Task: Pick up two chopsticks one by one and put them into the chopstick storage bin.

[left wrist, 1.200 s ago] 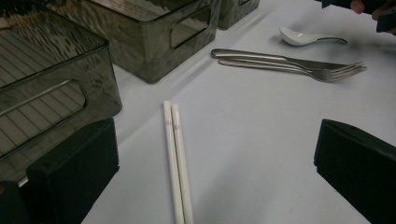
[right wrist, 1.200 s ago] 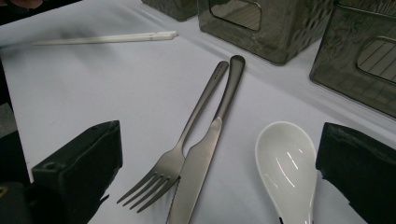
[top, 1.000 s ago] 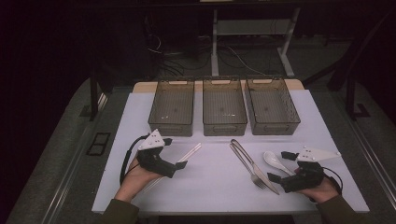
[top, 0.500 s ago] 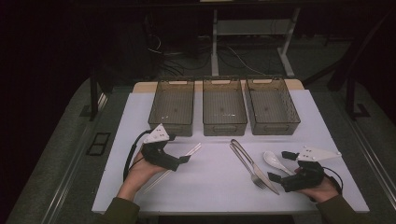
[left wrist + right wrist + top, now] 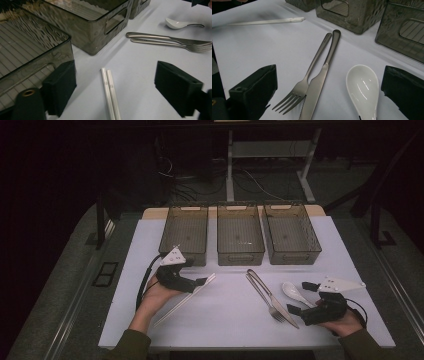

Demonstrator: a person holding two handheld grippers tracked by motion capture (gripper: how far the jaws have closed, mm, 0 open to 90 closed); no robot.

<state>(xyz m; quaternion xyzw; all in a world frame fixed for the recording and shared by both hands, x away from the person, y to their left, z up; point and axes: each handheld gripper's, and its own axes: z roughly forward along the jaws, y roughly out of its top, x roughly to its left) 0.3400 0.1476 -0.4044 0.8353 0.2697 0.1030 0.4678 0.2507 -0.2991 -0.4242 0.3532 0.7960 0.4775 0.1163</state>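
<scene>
A: Your left gripper [image 5: 197, 284] sits over the near-left part of the table [image 5: 230, 330]. Its jaws have just been closing, yet they stand well apart, with the 2 white chopsticks [image 5: 110, 95] lying between them on the table, untouched by either pad.

B: How do the chopsticks look?

A: 2 slim white sticks, side by side and touching, flat on the white top. In the left gripper view you can read small grey marks printed near their ends. In the high view they run as 1 pale line slanting from your left hand [image 5: 152, 295] toward the middle of the table, ending just short of the left of 3 smoky clear bins [image 5: 184, 232] at the far edge.

B: And your right side?

A: Your right gripper [image 5: 300, 297] rests near the near-right corner, jaws spread wide and holding nothing. Its own view shows a steel fork [image 5: 304, 85] and knife [image 5: 319, 80] lying close together, handles pointing to the bins, and the white spoon [image 5: 362, 87] just beside the knife. That view shows the fork's 4 tines; the high view blurs them. The high view alone shows all 3 bins in a row.
</scene>
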